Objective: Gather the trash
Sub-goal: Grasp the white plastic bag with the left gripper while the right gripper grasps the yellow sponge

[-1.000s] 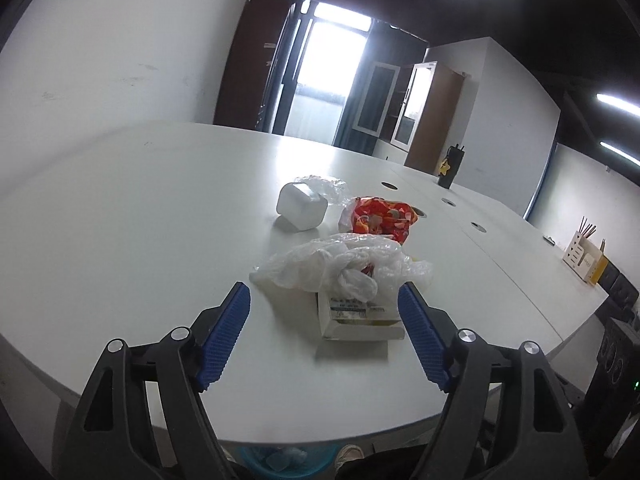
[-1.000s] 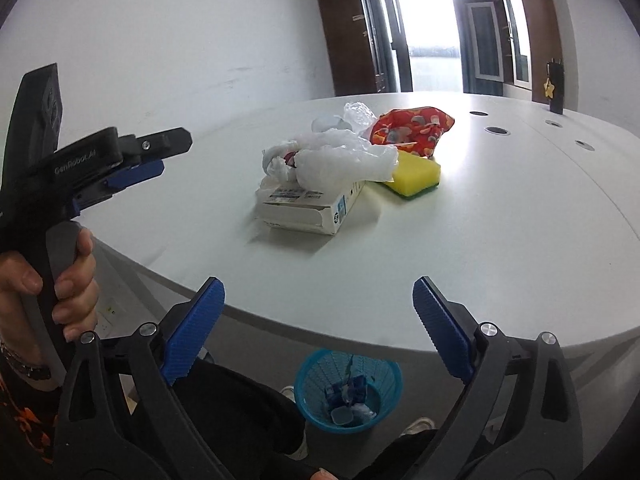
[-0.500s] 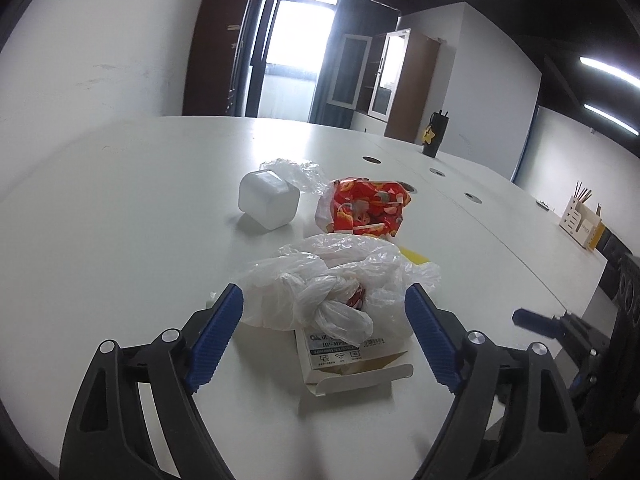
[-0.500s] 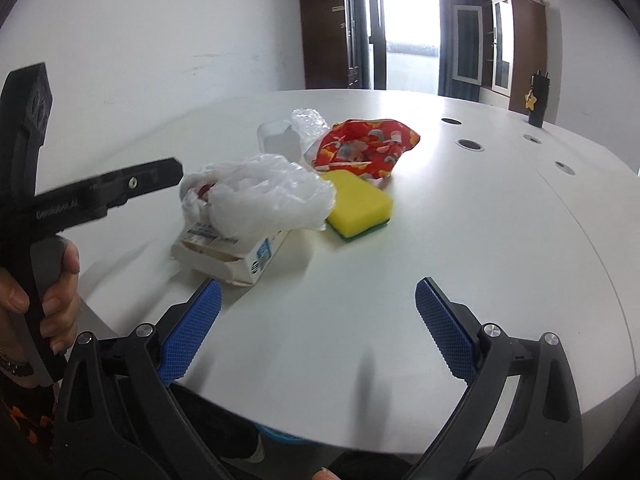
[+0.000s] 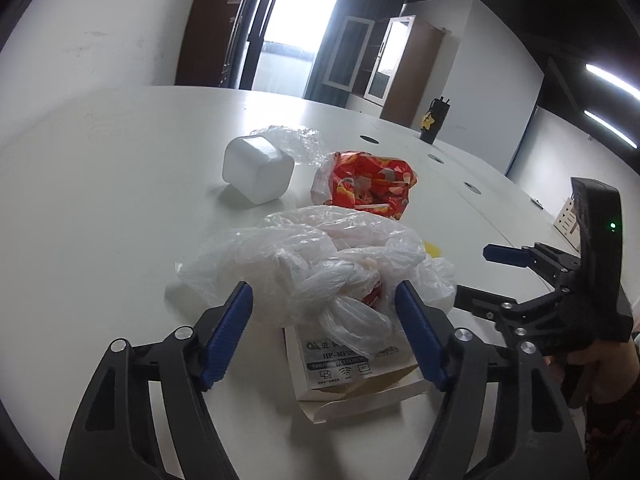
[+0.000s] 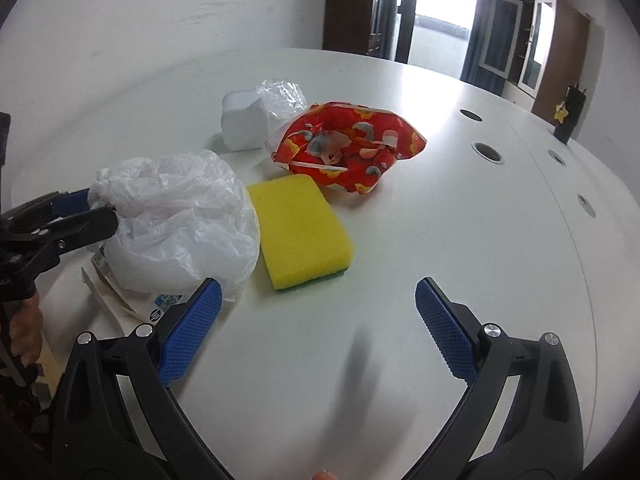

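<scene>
Table: broad, smooth white top with a curved edge and round cable holes along the far side.
Plastic bag: thin, crinkled, translucent white film, knotted into a loose lump with something red showing through; it lies on top of the cardboard box near the table's edge.
Cardboard box: flat white printed carton with an open flap towards the camera, partly under the bag.
Left gripper: black frame with ribbed blue pads; its jaws have just been closing but stand apart on either side of the bag's knot, and contact with the film cannot be told.
Right gripper: same build, jaws spread wide over bare table, nothing between them.
Sponge: yellow foam block, rounded corners, thin green scouring layer beneath, just beside the bag.
Red wrapper: glossy crumpled foil with cartoon prints, behind the sponge.
White container: matte, rounded cube, tipped on its side.
Clear film: wrinkled transparent plastic, touching the container.
</scene>
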`<state>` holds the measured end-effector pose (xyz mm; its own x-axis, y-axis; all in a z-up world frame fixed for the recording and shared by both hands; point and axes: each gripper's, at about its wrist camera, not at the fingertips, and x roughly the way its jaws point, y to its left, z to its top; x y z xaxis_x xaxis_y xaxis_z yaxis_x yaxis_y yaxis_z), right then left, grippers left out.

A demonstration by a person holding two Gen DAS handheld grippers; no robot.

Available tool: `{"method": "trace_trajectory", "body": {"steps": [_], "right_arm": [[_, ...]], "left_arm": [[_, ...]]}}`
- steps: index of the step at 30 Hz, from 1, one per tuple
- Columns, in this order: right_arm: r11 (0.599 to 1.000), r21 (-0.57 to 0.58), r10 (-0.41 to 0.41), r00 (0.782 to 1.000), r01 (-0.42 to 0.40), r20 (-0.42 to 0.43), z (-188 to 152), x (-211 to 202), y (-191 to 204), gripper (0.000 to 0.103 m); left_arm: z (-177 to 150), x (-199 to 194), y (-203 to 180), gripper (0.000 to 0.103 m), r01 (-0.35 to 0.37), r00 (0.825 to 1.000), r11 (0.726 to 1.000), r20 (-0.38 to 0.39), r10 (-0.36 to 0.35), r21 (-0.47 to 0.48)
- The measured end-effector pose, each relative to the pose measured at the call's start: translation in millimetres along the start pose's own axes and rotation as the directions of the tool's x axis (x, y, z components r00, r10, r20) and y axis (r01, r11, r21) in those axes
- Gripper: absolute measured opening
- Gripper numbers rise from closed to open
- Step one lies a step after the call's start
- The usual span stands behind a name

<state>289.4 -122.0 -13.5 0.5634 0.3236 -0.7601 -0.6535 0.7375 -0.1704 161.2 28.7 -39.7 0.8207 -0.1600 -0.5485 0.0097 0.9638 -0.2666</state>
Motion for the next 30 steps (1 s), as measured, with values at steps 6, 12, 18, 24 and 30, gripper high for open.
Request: {"method": "trace_trajectory", "body": {"steps": [6,12,18,24,30], "right_arm": [[0.999,0.001,0.049,0.998,-0.049,-0.03,9,23,-1,0.093],[0.996,-0.007,0.088,0.995,-0.089,-0.052,24,38,5,0.093],[0.995,0.034,0.094,0.99,-0.091,-0.108,28,56,5,0.061],[0.997,0.051,0.064,0.992,-0.059,-0.104,22,52,7,0.051],[0.997,0.072,0.034,0.999,-0.031,-0.04,10,16,10,0.049]], "left_arm": [[1,-7,9,0.037,-0.009,0.999,1.0,0.043,0.01,-0.026],[10,-24,22,0.032,-0.013,0.995,0.999,0.101,0.018,-0.052],[18,-42,34,0.031,-0.014,0.989,0.996,0.148,0.027,-0.083],[23,-54,38,0.031,-0.008,0.985,0.995,0.172,0.026,-0.102],[22,-66,30,0.031,-0.011,0.98,0.996,0.197,0.028,-0.087]]}}
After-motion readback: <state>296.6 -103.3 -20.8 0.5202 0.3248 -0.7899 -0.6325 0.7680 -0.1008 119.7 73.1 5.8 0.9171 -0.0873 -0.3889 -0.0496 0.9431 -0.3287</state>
